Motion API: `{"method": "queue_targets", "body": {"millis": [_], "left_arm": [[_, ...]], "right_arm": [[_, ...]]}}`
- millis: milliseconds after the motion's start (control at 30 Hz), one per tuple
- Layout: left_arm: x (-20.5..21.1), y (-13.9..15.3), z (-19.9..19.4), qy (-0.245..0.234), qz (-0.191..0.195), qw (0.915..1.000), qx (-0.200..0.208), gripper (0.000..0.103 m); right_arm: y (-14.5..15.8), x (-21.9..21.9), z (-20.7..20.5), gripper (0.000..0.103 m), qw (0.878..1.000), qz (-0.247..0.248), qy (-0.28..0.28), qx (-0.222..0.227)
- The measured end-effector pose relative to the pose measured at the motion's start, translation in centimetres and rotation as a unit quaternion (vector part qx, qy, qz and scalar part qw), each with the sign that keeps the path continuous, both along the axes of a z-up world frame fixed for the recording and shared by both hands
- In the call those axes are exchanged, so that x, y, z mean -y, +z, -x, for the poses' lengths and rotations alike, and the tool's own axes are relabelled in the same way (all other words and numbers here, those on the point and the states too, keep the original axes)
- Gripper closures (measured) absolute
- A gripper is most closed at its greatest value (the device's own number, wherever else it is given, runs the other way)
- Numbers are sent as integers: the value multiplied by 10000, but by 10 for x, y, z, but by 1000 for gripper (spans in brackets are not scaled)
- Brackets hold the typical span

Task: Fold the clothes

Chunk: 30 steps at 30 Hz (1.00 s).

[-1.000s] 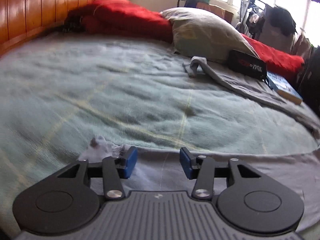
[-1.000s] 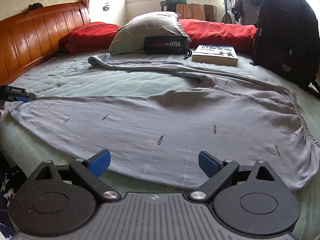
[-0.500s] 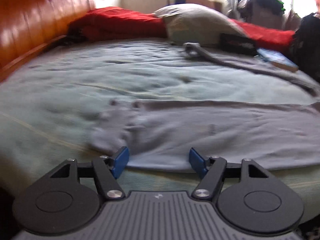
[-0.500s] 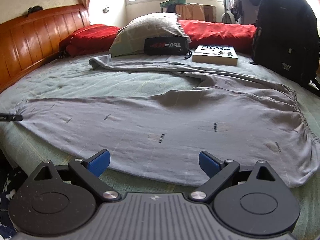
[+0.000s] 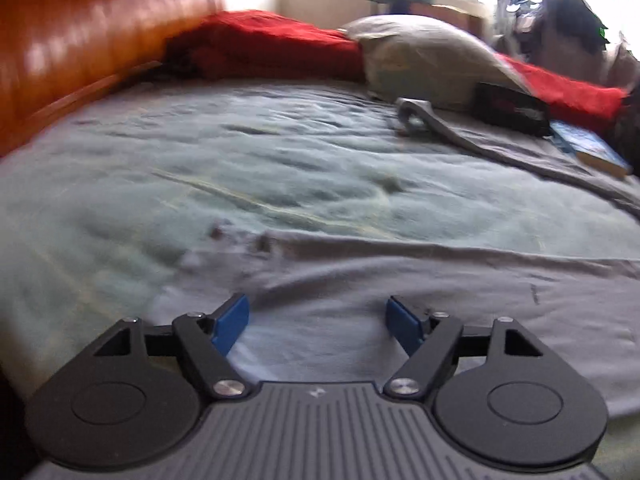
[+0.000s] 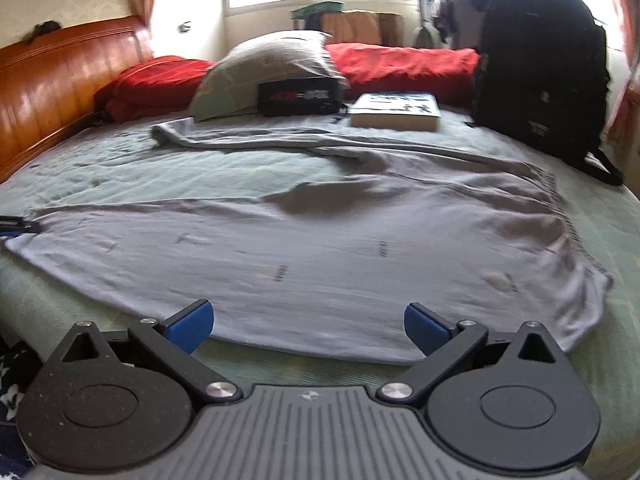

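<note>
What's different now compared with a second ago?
The left tool let go of the grey garment's corner and drew back; its jaws have just been opening, with nothing pressed between them. The garment's left end now lies flat on the bed. The right tool stayed wide open at the near hem. Pillow, book and backpack stayed put.

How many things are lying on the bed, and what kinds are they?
Grey garment: 1
Pillow: 1
Red blankets: 2, one by the headboard, one behind the book
Black pouch: 1
Book: 1
Black backpack: 1
Total: 7
</note>
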<state>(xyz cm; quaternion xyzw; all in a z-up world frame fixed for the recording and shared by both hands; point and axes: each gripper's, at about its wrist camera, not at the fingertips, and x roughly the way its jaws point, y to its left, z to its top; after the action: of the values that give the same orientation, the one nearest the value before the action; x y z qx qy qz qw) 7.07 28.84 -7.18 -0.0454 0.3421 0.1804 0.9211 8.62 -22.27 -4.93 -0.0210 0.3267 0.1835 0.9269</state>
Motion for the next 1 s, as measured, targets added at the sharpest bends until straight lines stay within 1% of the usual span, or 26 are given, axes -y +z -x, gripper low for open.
{"method": "queue_targets", "body": {"millis": [67,100,133,233,300,367,433,467,500,533,567,600,633,700,767,800,900,967,1000], "left_arm": [[20,7,-1,-101,-599,9981,-105,26],[32,12,0,-327,-742,9967,-76,26],[44,17,0,-553,-867,9947,-39,23],[83,26,-3,-1216,-975,9877,157,16],[109,29,-6,-1620,-1018,9812,243,16],[134,24,-11,-1928,-1048,9753,232,16],[153,14,-11,-2147,-1091,9705,128,16],[159,6,-11,-2197,-1137,9689,12,16],[160,-1,-11,-2162,-1150,9695,-103,16],[159,-7,-9,-2075,-1076,9722,-133,15],[156,-11,-6,-1977,-968,9753,-153,14],[149,-10,-3,-1829,-708,9805,-131,13],[143,-8,-3,-1703,-508,9839,-167,13],[140,0,-3,-1494,-377,9879,-170,13],[147,9,-3,-1448,-669,9872,-83,13],[153,13,-3,-1520,-753,9855,-37,13],[180,21,-10,-1913,-721,9788,130,13],[199,24,-15,-2177,-674,9734,221,13],[210,24,-17,-2302,-643,9707,253,13]], "right_arm": [[-1,9,-5,0,9999,-38,-108,-38],[-1,12,-9,0,9999,-20,-159,-40],[0,15,-14,0,9998,53,-165,11],[1,22,-30,0,9995,237,-153,150],[-5,31,-45,0,9991,289,-310,90],[-11,40,-60,0,9983,340,-467,29],[-23,52,-66,0,9967,414,-694,-101],[-29,58,-64,0,9958,442,-781,-179],[-35,64,-63,0,9948,464,-866,-253],[-38,73,-56,0,9953,339,-881,-231],[-41,81,-49,0,9955,213,-895,-209],[-44,90,-43,0,9956,91,-910,-188],[-42,94,-40,0,9954,91,-933,-202],[-38,104,-35,0,9949,85,-977,-228],[-27,111,-42,0,9951,-114,-963,-191],[-21,113,-49,0,9949,-177,-984,-97],[-11,115,-75,0,9943,-251,-1034,109],[-13,114,-97,0,9943,-329,-1003,115],[-16,114,-108,0,9944,-376,-990,43]]}}
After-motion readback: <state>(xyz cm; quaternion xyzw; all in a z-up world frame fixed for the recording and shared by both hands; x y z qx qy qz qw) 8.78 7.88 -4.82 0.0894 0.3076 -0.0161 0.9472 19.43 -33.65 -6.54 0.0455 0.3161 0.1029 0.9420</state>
